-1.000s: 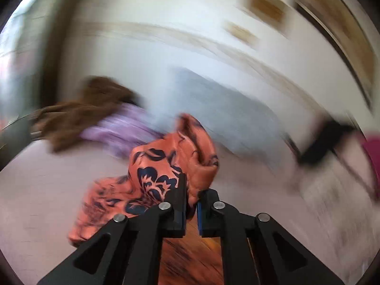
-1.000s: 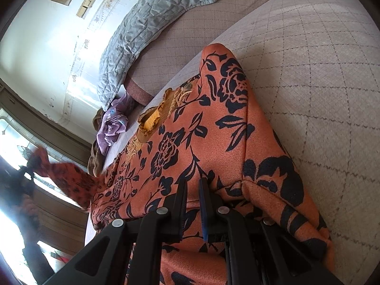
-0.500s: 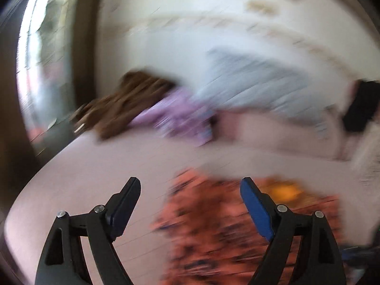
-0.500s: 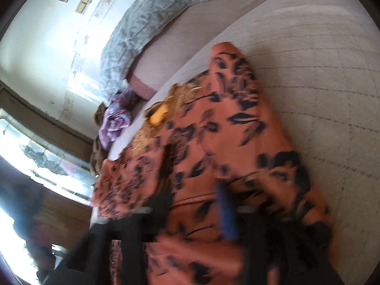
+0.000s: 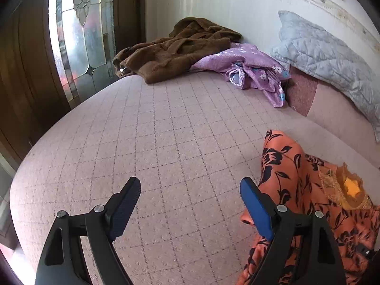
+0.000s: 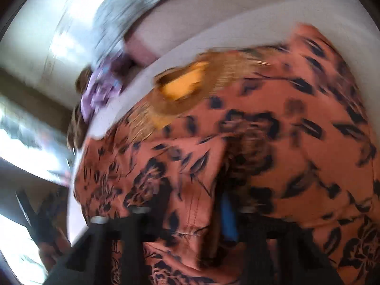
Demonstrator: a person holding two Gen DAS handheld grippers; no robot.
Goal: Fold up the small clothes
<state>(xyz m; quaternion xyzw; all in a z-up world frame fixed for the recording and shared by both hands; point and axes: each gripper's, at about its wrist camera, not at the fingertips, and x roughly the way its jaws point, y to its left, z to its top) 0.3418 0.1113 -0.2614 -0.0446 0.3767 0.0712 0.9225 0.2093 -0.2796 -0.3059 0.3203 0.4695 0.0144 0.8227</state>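
Orange floral garment [image 5: 296, 190] lies lengthwise, neckline [image 5: 351, 187] rightward

The pink quilted bed cover [image 5: 166, 123] is matt woven cloth with a fine nubbly texture and stitched grid lines. The orange floral-print garment [image 5: 292, 180], at near right, is thin, smooth cloth with a slight sheen; its neckline carries gold embroidered trim [image 5: 332, 178]. The far brown garment [image 5: 180, 47] looks thick and fuzzy. The purple floral cloth [image 5: 251, 68] is smooth. The grey pillow [image 5: 327, 59] is quilted, faintly glossy fabric. The left gripper [image 5: 187, 187] is matt black plastic with metal pins. The wall [image 5: 213, 2] is glossy.
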